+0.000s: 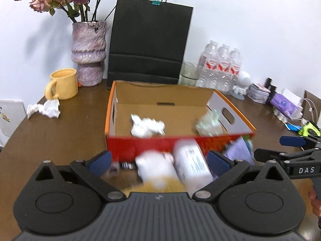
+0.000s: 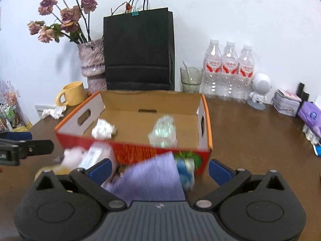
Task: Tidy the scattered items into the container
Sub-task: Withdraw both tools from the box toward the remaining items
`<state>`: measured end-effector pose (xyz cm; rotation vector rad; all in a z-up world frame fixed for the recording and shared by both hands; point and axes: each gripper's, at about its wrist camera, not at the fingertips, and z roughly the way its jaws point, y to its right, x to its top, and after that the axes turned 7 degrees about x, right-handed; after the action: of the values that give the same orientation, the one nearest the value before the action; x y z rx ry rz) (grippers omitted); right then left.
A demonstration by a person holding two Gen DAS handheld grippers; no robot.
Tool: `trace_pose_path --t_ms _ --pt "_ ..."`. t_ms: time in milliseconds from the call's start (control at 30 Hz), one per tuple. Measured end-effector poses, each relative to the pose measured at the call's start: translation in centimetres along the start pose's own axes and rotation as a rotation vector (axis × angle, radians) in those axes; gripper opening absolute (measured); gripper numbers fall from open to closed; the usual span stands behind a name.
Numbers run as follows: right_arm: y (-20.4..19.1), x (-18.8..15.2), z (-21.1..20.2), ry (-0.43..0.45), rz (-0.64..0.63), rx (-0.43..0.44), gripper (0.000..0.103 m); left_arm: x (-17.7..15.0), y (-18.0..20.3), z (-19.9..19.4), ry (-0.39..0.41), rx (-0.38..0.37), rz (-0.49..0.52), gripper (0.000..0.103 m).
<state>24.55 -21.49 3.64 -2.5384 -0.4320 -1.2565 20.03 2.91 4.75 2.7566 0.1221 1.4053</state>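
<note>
An open red and orange cardboard box (image 1: 240,120) (image 2: 208,124) stands mid-table. Inside lie a crumpled white paper (image 1: 146,127) (image 2: 103,129) and a crushed clear plastic bottle (image 1: 209,123) (image 2: 163,132). In front of the box lie a white wad (image 1: 154,166), a white packet (image 1: 192,164) and a purple cloth (image 2: 152,178) beside a blue and white item (image 2: 186,170). My left gripper (image 1: 159,160) is open above the wad and packet. My right gripper (image 2: 160,168) is open above the purple cloth. Another crumpled paper (image 1: 45,109) lies by the mug.
A yellow mug (image 1: 64,84), a vase of dried roses (image 1: 88,54), a black paper bag (image 1: 148,40), a glass (image 2: 190,79) and three water bottles (image 2: 228,70) line the back. A white figurine (image 2: 259,91), tin and purple packs sit at right.
</note>
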Motion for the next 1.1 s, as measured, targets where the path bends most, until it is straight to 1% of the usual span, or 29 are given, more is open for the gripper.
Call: trace_pose_path --t_ms 167,367,533,633,667,700,733,800,867,933,1000,1033,1067,1100 --pt "-0.3 -4.1 -2.3 0.007 0.000 -0.019 0.103 -3.8 1.0 -2.1 0.021 -0.009 0.026 0.103" --pt "-0.3 -8.3 -2.9 -0.019 0.030 -0.038 0.103 -7.5 2.4 -2.4 0.000 -0.020 0.032 0.103" --pt "-0.2 -10.6 -2.5 -0.038 0.044 -0.057 0.103 -9.2 3.6 -1.4 -0.017 -0.010 0.046 0.103" --pt "-0.4 -11.2 -2.3 -0.047 0.031 -0.058 0.103 -9.4 4.1 -0.9 -0.015 -0.008 0.047 0.099" --pt "-0.4 -11.3 -2.2 -0.049 0.027 -0.058 0.103 -9.3 4.2 -0.7 -0.016 -0.008 0.045 0.096" --pt "-0.3 -11.3 -2.0 -0.050 0.024 -0.057 0.103 -9.2 4.4 -0.5 -0.014 -0.009 0.043 0.089" --pt "-0.3 -11.3 -1.9 -0.051 0.023 -0.057 0.103 -9.1 4.5 -0.3 -0.014 -0.008 0.040 0.086" --pt "-0.3 -11.2 -1.6 -0.058 0.023 -0.055 0.103 -8.9 4.7 0.3 -0.019 -0.009 0.033 0.072" --pt "-0.4 -10.9 -1.2 -0.063 0.016 -0.056 0.102 -8.7 4.9 1.0 -0.027 0.004 0.025 0.065" --pt "-0.5 -10.6 -0.7 -0.067 0.005 -0.055 0.100 -8.5 5.1 1.6 -0.024 0.023 0.021 0.062" --pt "-0.6 -10.3 -0.4 -0.069 -0.001 -0.048 0.094 -8.4 5.4 2.1 -0.023 0.034 0.023 0.060" --pt "-0.6 -10.2 -0.1 -0.072 0.000 -0.045 0.093 -8.3 5.4 2.3 -0.024 0.038 0.023 0.058" --pt "-0.5 -10.1 0.2 -0.075 0.002 -0.046 0.090 -8.3 5.5 2.5 -0.027 0.046 0.025 0.053" --pt "-0.5 -10.1 0.4 -0.080 0.005 -0.048 0.080 -8.3 5.6 2.7 -0.033 0.057 0.025 0.044"
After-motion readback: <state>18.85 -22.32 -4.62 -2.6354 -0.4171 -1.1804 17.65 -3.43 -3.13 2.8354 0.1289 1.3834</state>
